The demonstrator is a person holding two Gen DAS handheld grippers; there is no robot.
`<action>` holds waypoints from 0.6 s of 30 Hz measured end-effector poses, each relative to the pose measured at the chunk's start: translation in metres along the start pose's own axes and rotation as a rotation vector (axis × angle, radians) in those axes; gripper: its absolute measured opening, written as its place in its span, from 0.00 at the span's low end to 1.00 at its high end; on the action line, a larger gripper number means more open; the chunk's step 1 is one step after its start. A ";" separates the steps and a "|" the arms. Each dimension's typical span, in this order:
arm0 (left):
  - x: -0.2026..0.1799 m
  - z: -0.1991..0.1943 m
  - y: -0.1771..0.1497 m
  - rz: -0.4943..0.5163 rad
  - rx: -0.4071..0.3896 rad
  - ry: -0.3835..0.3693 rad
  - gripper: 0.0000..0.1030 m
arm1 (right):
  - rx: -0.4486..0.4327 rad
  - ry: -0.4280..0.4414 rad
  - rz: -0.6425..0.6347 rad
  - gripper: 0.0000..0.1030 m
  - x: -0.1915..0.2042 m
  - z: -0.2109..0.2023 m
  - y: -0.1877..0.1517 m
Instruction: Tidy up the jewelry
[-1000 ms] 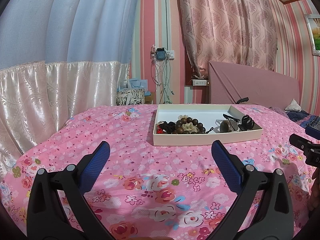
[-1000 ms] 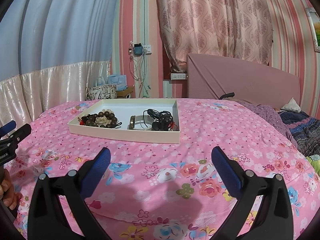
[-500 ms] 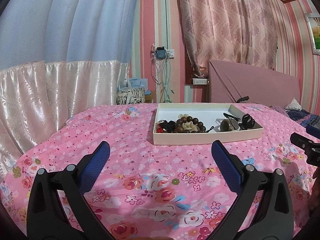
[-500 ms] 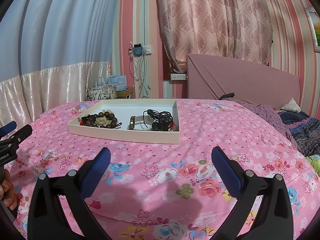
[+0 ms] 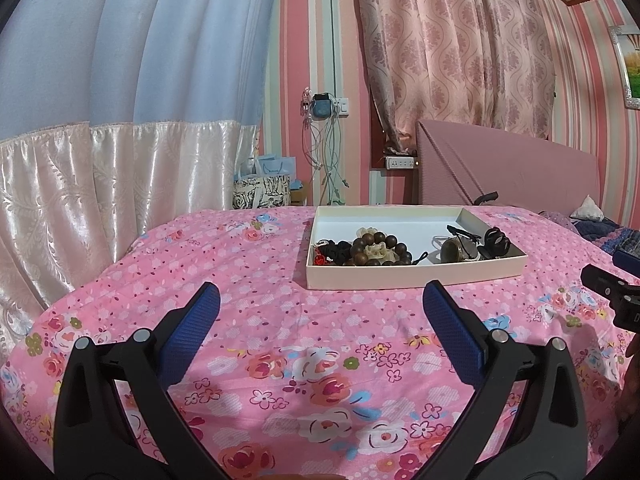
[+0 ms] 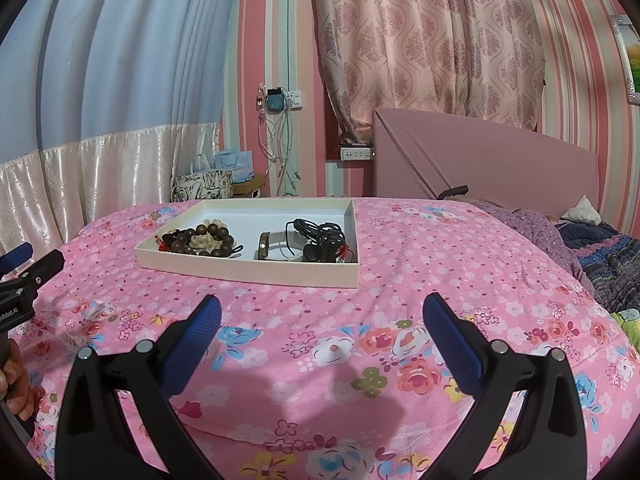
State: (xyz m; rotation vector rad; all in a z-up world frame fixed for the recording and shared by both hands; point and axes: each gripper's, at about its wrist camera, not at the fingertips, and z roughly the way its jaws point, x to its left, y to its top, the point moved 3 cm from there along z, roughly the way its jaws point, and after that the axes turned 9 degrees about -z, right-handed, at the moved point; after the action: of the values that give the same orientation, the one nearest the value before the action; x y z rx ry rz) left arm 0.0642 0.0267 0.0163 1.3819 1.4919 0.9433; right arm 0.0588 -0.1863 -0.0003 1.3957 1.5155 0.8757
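My left tongs (image 5: 321, 308) and right tongs (image 6: 321, 320) both hang spread apart and empty over the flowered bedspread (image 6: 304, 344). Ahead lies the tray (image 6: 248, 270), long side across my view, holding the bead bracelet (image 6: 200, 242), watch (image 6: 276, 246) and black cords (image 6: 324, 240). I judge the tangled cords could drag neighbours out, and the soft bed could tip the tray.

Your shallow cream tray (image 5: 412, 276) lies flat on the bed at 12 o'clock. Inside, a dark wooden bead bracelet (image 5: 378, 249) curls at 9 o'clock; a watch (image 5: 454, 249) and black cords (image 5: 496, 240) (tangled) sit at 3 o'clock.
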 end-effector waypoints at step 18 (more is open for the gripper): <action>0.001 0.001 0.000 0.000 0.001 0.001 0.97 | 0.000 -0.002 0.005 0.98 -0.001 -0.001 0.001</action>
State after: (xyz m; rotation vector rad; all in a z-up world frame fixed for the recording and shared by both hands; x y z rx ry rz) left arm 0.0648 0.0280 0.0162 1.3823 1.4939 0.9432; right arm 0.0578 -0.1867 0.0011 1.4007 1.5111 0.8777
